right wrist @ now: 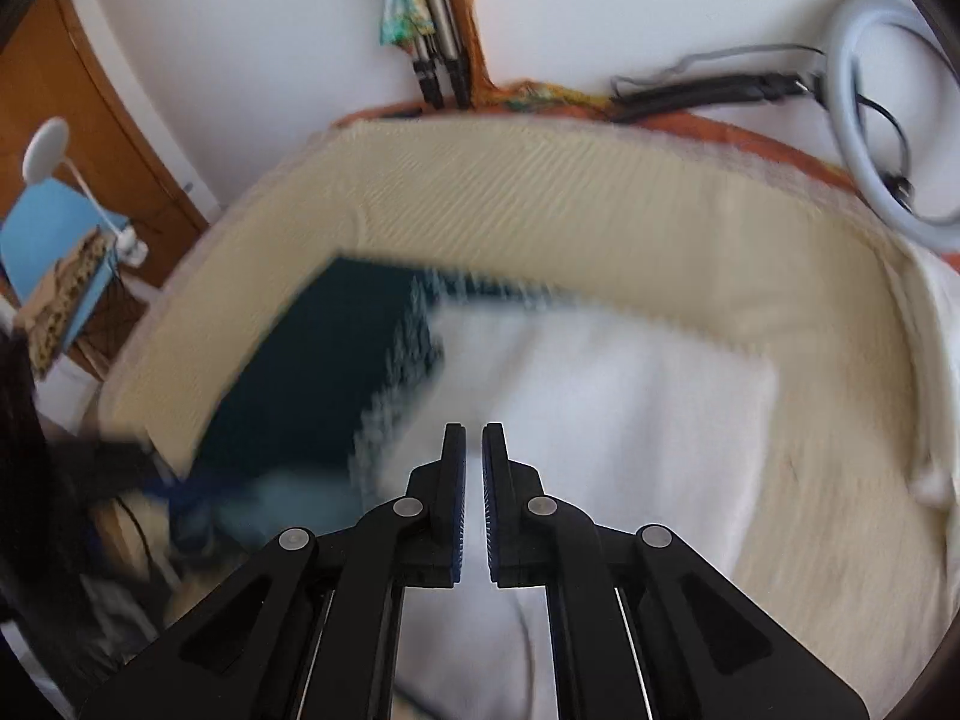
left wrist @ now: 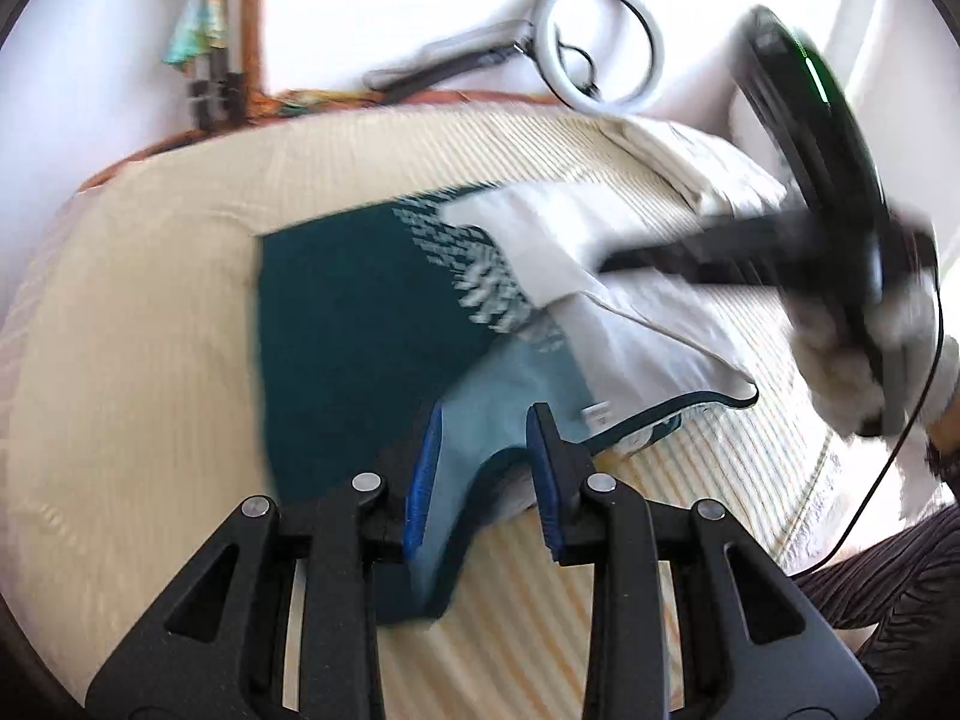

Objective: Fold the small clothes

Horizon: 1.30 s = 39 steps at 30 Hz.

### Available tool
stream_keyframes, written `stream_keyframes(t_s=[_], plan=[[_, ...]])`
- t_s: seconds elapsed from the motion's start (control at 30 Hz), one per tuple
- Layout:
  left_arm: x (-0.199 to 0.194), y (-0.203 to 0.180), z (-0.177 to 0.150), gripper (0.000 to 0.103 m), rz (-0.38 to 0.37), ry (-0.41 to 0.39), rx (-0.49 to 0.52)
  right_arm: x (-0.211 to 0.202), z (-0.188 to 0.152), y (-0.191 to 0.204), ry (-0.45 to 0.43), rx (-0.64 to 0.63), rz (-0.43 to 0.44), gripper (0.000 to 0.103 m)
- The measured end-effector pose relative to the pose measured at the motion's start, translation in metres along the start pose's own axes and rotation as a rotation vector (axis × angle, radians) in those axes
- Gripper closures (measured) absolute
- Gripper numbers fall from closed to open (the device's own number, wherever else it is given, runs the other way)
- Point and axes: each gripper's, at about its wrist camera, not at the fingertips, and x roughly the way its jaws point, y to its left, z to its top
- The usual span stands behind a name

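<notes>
Nearest in the left wrist view: left gripper [left wrist: 483,420], jaws standing part-way apart, pointing down at the near edge of the bed [left wrist: 132,312]. Between the jaws, a pale blue inner flap of the teal garment [left wrist: 360,324], resting against the left pad with a bare gap to the right pad, so not visibly clamped. Just right of that flap, a dark piped hem and a small white label. Low at the right edge, dark ribbed clothing [left wrist: 888,600] of the person. Nearest in the right wrist view: right gripper [right wrist: 474,429], jaws closed almost to a slit with nothing between them, hanging over the white garment [right wrist: 630,420]. Lies spread flat on the cream striped bed, that teal garment, plain dark on its left part, with a band of white pattern toward its right. Overlaps its right part, the white garment, reaching on rightward. In the left wrist view, held by a white-gloved hand [left wrist: 864,348] at the right, the right gripper blurred, fingers reaching left above the white garment. Farther right on the bed, another pale folded cloth [left wrist: 690,174]. Beyond the far edge of the bed, against the white wall [left wrist: 390,0]: a ring light [left wrist: 651,24] at the right and tripod legs [right wrist: 438,60] near the middle.
</notes>
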Motion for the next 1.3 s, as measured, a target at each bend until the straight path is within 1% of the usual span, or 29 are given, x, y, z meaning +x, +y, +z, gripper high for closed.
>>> stream_keyframes(t_s=[0.03,0.13,0.17,0.2,0.27,0.33,0.4,0.43,0.47,0.5,0.6,0.7,0.77,0.83,0.87,0.97,1.03,1.13,1.27,1.3], plan=[[-0.010,0.008,-0.002,0.072,0.002,-0.009,-0.035,-0.002,-0.010,-0.002,0.018,0.010,-0.016,0.099],[-0.026,0.033,-0.003,0.062,-0.017,-0.022,-0.151,-0.011,-0.046,-0.015,0.070,0.071,-0.035,0.098],[-0.030,0.045,-0.004,0.062,-0.037,-0.020,-0.211,-0.016,-0.058,-0.019,0.081,0.090,-0.026,0.098],[-0.033,0.053,-0.006,0.062,-0.044,-0.023,-0.249,-0.021,-0.064,-0.020,0.087,0.098,-0.019,0.098],[-0.037,0.072,-0.006,0.062,-0.042,-0.034,-0.317,-0.035,-0.072,-0.021,0.112,0.104,-0.018,0.098],[-0.038,0.084,-0.007,0.062,-0.051,-0.038,-0.364,-0.055,-0.077,-0.022,0.079,0.104,-0.006,0.098],[-0.036,0.097,-0.007,0.060,-0.060,-0.034,-0.411,-0.075,-0.083,-0.026,0.021,0.133,0.019,0.085],[-0.034,0.103,-0.007,0.058,-0.067,-0.036,-0.432,-0.084,-0.085,-0.030,-0.011,0.154,0.022,0.067],[-0.032,0.106,-0.006,0.058,-0.075,-0.034,-0.444,-0.091,-0.086,-0.034,-0.046,0.174,0.029,0.054],[-0.030,0.109,-0.006,0.057,-0.081,-0.031,-0.458,-0.097,-0.085,-0.040,-0.080,0.197,0.044,0.054],[-0.021,0.115,-0.007,0.057,-0.103,-0.017,-0.494,-0.100,-0.080,-0.054,-0.127,0.276,0.091,0.054],[-0.008,0.122,-0.007,0.057,-0.130,0.003,-0.541,-0.090,-0.077,-0.071,-0.152,0.371,0.152,0.054],[0.003,0.130,-0.006,0.057,-0.151,0.016,-0.585,-0.080,-0.073,-0.076,-0.153,0.414,0.185,0.054],[0.013,0.134,-0.004,0.057,-0.158,0.030,-0.603,-0.068,-0.073,-0.083,-0.136,0.448,0.210,0.054],[0.019,0.136,-0.002,0.057,-0.158,0.036,-0.608,-0.062,-0.072,-0.085,-0.124,0.455,0.210,0.057],[0.034,0.138,0.003,0.057,-0.178,0.065,-0.614,-0.045,-0.071,-0.093,-0.087,0.478,0.211,0.057],[0.043,0.137,0.005,0.057,-0.194,0.085,-0.608,-0.032,-0.071,-0.099,-0.064,0.511,0.246,0.057],[0.049,0.136,0.011,0.057,-0.204,0.073,-0.598,-0.024,-0.066,-0.108,-0.079,0.554,0.301,0.058],[0.060,0.137,0.019,0.057,-0.231,0.045,-0.610,-0.015,-0.064,-0.116,-0.098,0.624,0.363,0.067],[0.062,0.137,0.022,0.057,-0.233,0.038,-0.609,-0.012,-0.063,-0.118,-0.109,0.641,0.388,0.067]])
